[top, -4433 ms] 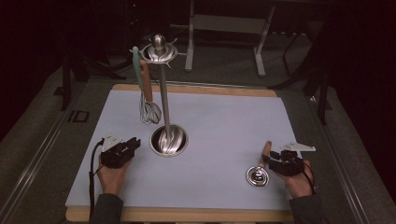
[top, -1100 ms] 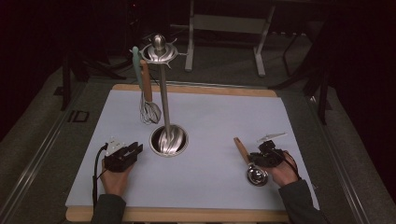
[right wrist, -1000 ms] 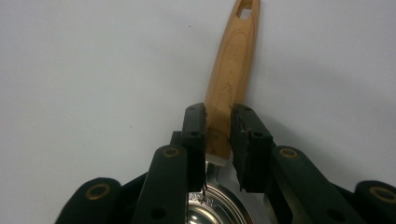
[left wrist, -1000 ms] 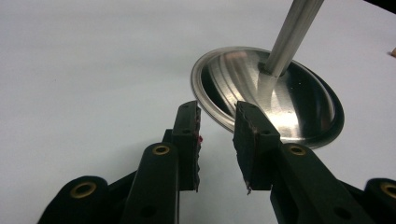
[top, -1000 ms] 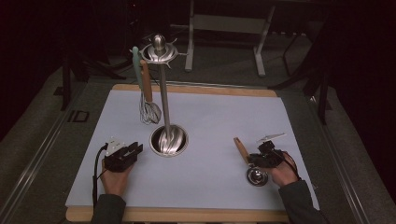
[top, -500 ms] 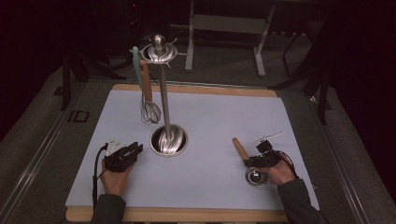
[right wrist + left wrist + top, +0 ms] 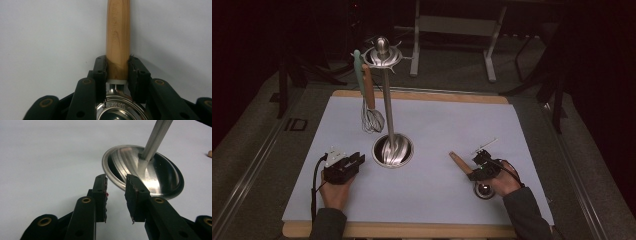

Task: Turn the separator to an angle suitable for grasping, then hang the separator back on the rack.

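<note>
At the lower right of the high view, the right tongs (image 7: 476,169) are gripping the wooden handle of a small ladle (image 7: 118,40), having just been closing on it; its steel bowl is lying on the bench (image 7: 447,125). At lower left, the left tongs (image 7: 116,195) are resting open and empty beside the stand's base (image 7: 160,175).

Table (image 7: 532,130): pale blue-white top with a wooden edge showing at the far and near sides. On it: the round steel base (image 7: 393,150) of an upright utensil stand, near centre; a wooden-handled steel ladle (image 7: 460,162), lying flat toward the right near side.
</note>
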The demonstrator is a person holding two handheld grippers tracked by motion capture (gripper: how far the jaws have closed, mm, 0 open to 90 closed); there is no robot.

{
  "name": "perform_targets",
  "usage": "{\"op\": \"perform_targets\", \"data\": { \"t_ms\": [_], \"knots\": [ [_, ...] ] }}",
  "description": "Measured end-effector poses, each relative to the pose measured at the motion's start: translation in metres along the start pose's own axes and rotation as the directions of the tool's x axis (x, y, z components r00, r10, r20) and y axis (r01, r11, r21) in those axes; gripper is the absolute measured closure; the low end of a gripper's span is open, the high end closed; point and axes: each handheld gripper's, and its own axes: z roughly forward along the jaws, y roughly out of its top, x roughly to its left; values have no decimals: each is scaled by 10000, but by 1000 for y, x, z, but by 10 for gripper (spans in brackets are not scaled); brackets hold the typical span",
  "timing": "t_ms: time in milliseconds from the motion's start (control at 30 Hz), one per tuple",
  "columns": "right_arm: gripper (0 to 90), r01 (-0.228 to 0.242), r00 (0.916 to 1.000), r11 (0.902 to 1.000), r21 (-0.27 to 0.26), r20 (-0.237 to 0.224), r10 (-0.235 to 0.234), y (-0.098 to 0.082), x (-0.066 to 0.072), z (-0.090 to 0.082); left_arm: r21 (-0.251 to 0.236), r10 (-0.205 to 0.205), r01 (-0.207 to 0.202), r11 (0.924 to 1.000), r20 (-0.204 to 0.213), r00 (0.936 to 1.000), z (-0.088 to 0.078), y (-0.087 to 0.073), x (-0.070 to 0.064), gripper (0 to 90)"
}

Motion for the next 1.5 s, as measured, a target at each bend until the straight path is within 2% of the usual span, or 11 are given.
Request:
{"op": "perform_targets", "data": {
  "t_ms": [133, 467, 633, 1133, 1367, 1500],
  "knots": [
    [712, 273, 9994, 9996, -35, 236, -272, 2, 6, -2, 0, -5, 5, 10000, 2, 10000, 0, 0, 0, 710],
    [713, 166, 9996, 9959, -891, 231, -146, 7, 8, -14, -1, -8, 8, 10000, 3, 10000, 0, 0, 0, 710],
    [713, 121, 9991, 9907, -1355, 416, -65, 7, 7, -20, 12, -35, 35, 10000, 6, 10000, 0, 0, 0, 710],
    [713, 29, 9997, 9826, -1855, 261, 20, 6, 5, -25, 21, -37, 37, 10000, 4, 10000, 0, 0, 0, 708],
    [713, 33, 9996, 9702, -2421, 278, 36, 7, 6, -30, 26, -37, 37, 10000, 4, 10000, 0, 0, 0, 707],
    [713, 148, 9997, 9687, -2480, 227, -95, 8, 8, -31, 10, -21, 21, 10000, -6, 10000, 0, 0, 0, 706]
  ]
}}
